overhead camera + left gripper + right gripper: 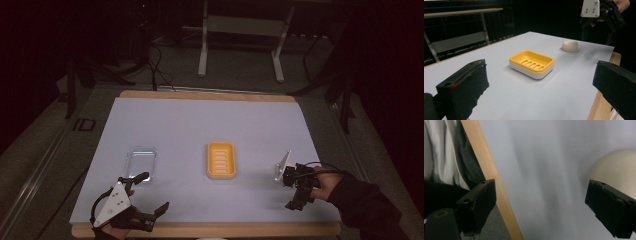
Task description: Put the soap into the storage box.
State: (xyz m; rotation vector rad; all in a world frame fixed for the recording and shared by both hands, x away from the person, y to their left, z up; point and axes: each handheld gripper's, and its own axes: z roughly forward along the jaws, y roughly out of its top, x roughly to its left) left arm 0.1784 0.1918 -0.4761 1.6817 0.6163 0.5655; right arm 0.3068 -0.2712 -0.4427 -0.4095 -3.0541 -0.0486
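Note:
A yellow soap dish (220,160) with a slotted floor and a white base sits mid-table; the left gripper view has it as the soap dish (532,63) straight ahead. A cream round soap bar (570,46) lies on the mat beyond it, under the right gripper (599,15). The soap bar (616,170) shows just past the right jaw. My right gripper (544,205) hangs open over bare mat, tilted down toward the front edge. My left gripper (151,192) is open near the front left, nothing between its jaws (539,87). My right gripper (296,192) is at the table's right.
A clear plastic tray (141,162) lies just beyond the left gripper. The pale mat (200,125) covers a wooden table whose front edge (491,177) runs close to the right gripper. A metal stand (240,30) is behind the table.

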